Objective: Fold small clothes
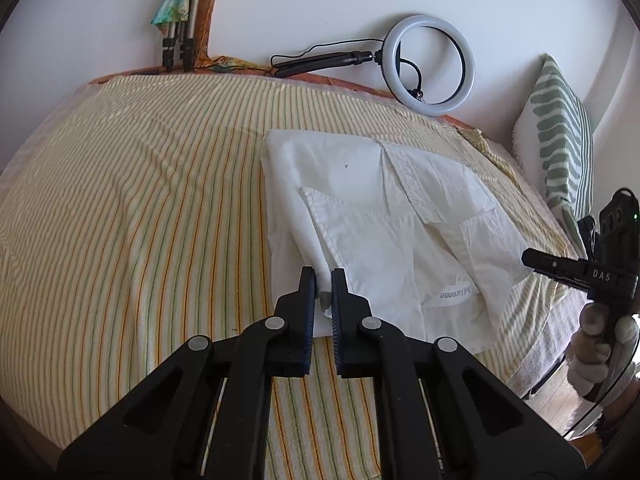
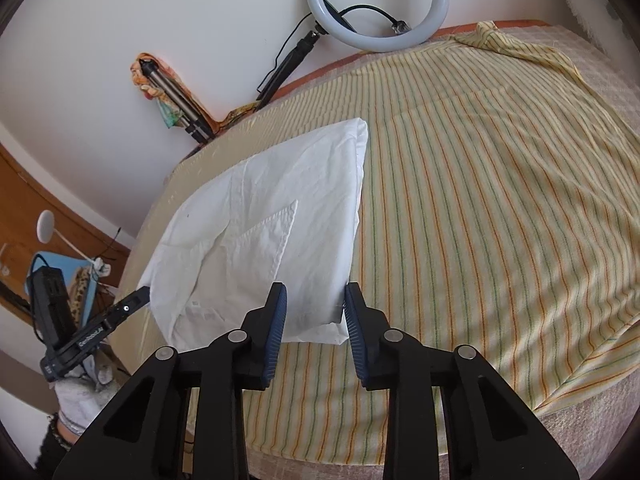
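two tools work at one white garment [image 1: 384, 216] that lies partly folded on a bed under a striped cover [image 1: 132, 208], towards the side of the bed where a green-patterned pillow [image 1: 560, 132] leans.

the left tool [image 1: 322, 280] sits at the garment's near left edge. its blue pads are drawn almost together and a rolled fold of the white cloth is pinched between them, so it is gripping the garment. the garment spreads away from that tool, up and to the right, with a label showing on its near part.

the right tool [image 2: 314, 298] is at the opposite near corner. its pads stand at a middling gap on either side of the corner of the cloth; the right pad looks to be against the edge, the left one close to the fabric, and i cannot tell for sure whether they press on it. from that tool the garment runs away up and to the left.

each tool shows in the other's view, held by a gloved hand [image 2: 80, 396], at the far side of the garment. a ring light [image 1: 432, 66] leans on the wall behind the bed.
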A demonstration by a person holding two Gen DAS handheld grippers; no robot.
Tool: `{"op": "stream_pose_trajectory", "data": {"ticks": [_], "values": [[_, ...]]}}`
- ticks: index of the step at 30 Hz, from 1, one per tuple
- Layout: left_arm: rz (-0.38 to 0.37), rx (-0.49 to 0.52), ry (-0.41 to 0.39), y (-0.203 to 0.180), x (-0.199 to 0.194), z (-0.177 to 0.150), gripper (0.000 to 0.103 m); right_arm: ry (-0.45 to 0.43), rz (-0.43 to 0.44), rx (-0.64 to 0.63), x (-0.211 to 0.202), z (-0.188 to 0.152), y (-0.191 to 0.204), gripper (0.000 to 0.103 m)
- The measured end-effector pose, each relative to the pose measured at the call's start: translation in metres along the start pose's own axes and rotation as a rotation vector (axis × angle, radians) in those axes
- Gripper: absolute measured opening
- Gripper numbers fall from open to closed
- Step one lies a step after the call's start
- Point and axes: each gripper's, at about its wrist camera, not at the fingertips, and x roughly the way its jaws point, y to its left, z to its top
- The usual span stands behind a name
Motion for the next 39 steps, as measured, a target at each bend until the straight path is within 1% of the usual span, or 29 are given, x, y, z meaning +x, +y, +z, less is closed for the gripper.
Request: {"op": "stream_pose_trajectory", "data": {"ticks": [4,13,17,18,19,20,22,23,26,30,32,34,36,39], "values": [[0.001,0.007,-0.001,-0.001,0.000,-0.001,0.005,0.005,-0.012,-0.012,0.000,0.001,-0.001,0.021],[0.012,0.035,-0.005,-0.004,0.001,-0.002,0.003,0.013,-0.026,-0.016,0.005,0.002,0.000,0.022],[-0.006,0.019,-0.001,0.000,0.003,-0.003,0.003,0.030,-0.027,-0.015,0.011,0.003,0.000,0.022],[-0.014,0.013,0.000,0.001,0.003,-0.003,0.003,0.035,-0.026,-0.014,0.012,0.003,0.000,0.021],[-0.031,-0.002,0.003,0.003,0.002,-0.002,0.002,0.036,-0.026,-0.012,0.013,0.003,0.000,0.017],[-0.046,-0.021,0.008,0.007,0.003,-0.002,0.002,0.037,-0.023,-0.010,0.013,0.003,0.000,0.006],[-0.093,-0.075,0.024,0.014,0.003,-0.001,0.002,0.023,-0.019,0.001,0.011,0.003,0.000,0.004],[-0.144,-0.130,0.046,0.023,0.005,0.001,0.001,0.013,-0.014,0.005,0.008,0.003,0.001,0.003],[-0.204,-0.213,0.050,0.037,0.000,0.006,0.001,-0.010,0.033,0.021,-0.002,0.006,0.006,0.002],[-0.232,-0.233,0.042,0.043,-0.005,0.007,0.001,-0.023,0.063,-0.002,-0.013,0.009,0.014,0.002],[-0.222,-0.221,0.045,0.043,-0.006,0.003,0.001,-0.015,0.051,-0.004,-0.012,0.008,0.014,0.002],[-0.220,-0.231,0.058,0.045,-0.002,-0.002,0.000,-0.004,0.045,0.001,-0.009,0.005,0.011,0.002],[-0.201,-0.225,0.089,0.046,0.006,-0.013,0.000,0.010,0.032,0.011,-0.002,0.000,0.005,0.002],[-0.166,-0.189,0.138,0.046,0.019,-0.029,0.000,0.054,0.001,0.017,0.012,-0.012,-0.005,0.002]]}}
